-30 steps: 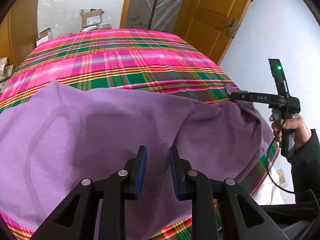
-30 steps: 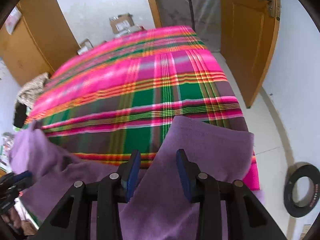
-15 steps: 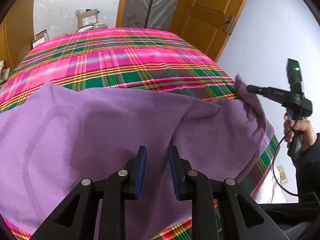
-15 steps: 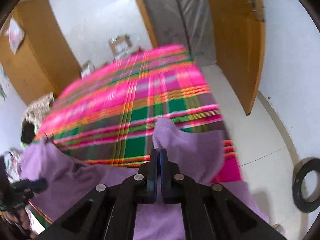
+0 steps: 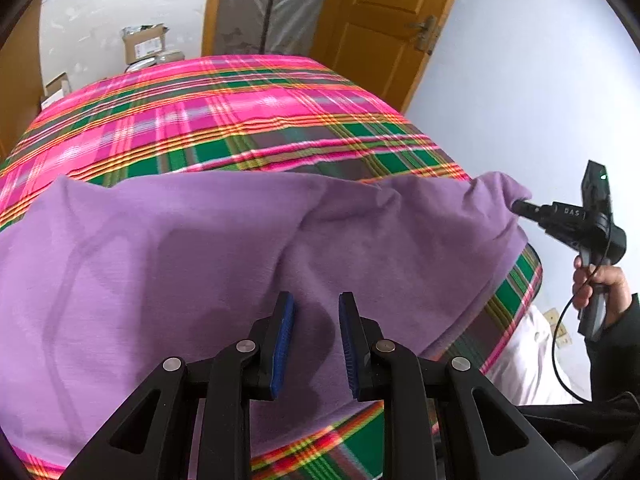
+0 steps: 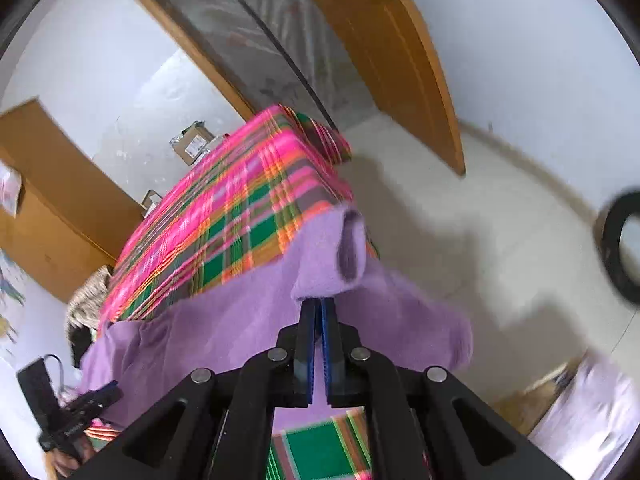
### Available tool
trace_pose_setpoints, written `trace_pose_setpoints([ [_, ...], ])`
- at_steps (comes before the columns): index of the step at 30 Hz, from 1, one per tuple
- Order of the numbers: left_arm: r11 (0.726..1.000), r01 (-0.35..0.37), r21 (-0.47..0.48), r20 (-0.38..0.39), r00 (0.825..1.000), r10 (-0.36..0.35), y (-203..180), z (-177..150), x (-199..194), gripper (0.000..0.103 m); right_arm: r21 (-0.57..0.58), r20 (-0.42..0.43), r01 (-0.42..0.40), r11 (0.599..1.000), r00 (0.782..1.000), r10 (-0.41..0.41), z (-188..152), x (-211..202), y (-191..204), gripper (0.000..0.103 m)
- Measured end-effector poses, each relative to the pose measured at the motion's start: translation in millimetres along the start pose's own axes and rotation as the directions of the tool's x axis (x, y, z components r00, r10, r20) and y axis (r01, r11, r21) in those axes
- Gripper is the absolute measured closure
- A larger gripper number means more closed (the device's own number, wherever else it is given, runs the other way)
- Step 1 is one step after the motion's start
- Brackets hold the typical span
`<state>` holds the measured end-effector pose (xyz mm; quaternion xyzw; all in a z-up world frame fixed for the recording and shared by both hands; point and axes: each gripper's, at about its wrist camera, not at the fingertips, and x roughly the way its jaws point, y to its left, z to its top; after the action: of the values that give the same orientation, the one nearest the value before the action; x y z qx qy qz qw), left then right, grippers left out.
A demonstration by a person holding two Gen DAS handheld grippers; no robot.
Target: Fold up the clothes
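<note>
My right gripper (image 6: pixel 319 304) is pinched tight on a fold of the purple garment (image 5: pixel 200 264), the blue pads pressed together with the cloth's edge bunched up just past the tips. Seen from my left side, that same gripper (image 5: pixel 520 206) holds the garment's far right corner lifted off the bed, my right hand (image 5: pixel 596 284) wrapped around the handle below it, a thin black cable (image 5: pixel 560 344) looping down from it.

My left gripper (image 5: pixel 312 312) hangs over the near part of the garment with its jaws opening; the fingers (image 5: pixel 282 340) stand apart and nothing is between them. I think the tips are just above the cloth rather than on it, though the angle makes that hard to judge.

The garment lies spread across the near end of the bed, over the pink and green plaid blanket (image 5: pixel 224 120), its right edge drooping over the bed's side. The right view is blurred, so details there are soft. Beyond the bed stand a cardboard box (image 5: pixel 144 42) against the white wall and a wooden door (image 5: pixel 384 12). A black ring (image 6: pixel 620 248) lies on the pale floor to the right.
</note>
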<state>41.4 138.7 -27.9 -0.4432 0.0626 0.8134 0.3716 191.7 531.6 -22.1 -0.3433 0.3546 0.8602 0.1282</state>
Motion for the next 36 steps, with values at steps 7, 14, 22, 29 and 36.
trace_pose_setpoints([
  [7,0.999,0.031,0.044,-0.013,0.999,-0.030,-16.9,1.0,5.5,0.061,0.192,-0.005,-0.143,0.971,0.989,0.146,-3.7,8.5,-34.7,0.079],
  [14,0.993,0.065,0.096,-0.020,0.998,-0.064,-37.6,1.0,9.8,0.059,0.152,0.006,-0.156,0.976,0.988,0.157,13.1,18.2,-23.8,0.075],
  [22,0.983,0.099,0.158,-0.043,0.995,-0.093,-58.2,-1.5,12.7,0.058,0.076,0.102,-0.201,0.977,0.976,0.193,32.5,-11.8,-6.6,0.100],
  [29,0.982,0.107,0.153,-0.049,0.994,-0.101,-58.3,-2.9,14.0,0.058,0.223,0.081,-0.144,0.964,0.988,0.129,6.2,-18.0,-65.6,0.100],
  [36,0.985,0.099,0.143,-0.045,0.995,-0.094,-56.0,-4.0,11.2,0.058,0.331,0.044,-0.171,0.928,0.985,0.166,-4.4,9.9,-86.3,0.092],
])
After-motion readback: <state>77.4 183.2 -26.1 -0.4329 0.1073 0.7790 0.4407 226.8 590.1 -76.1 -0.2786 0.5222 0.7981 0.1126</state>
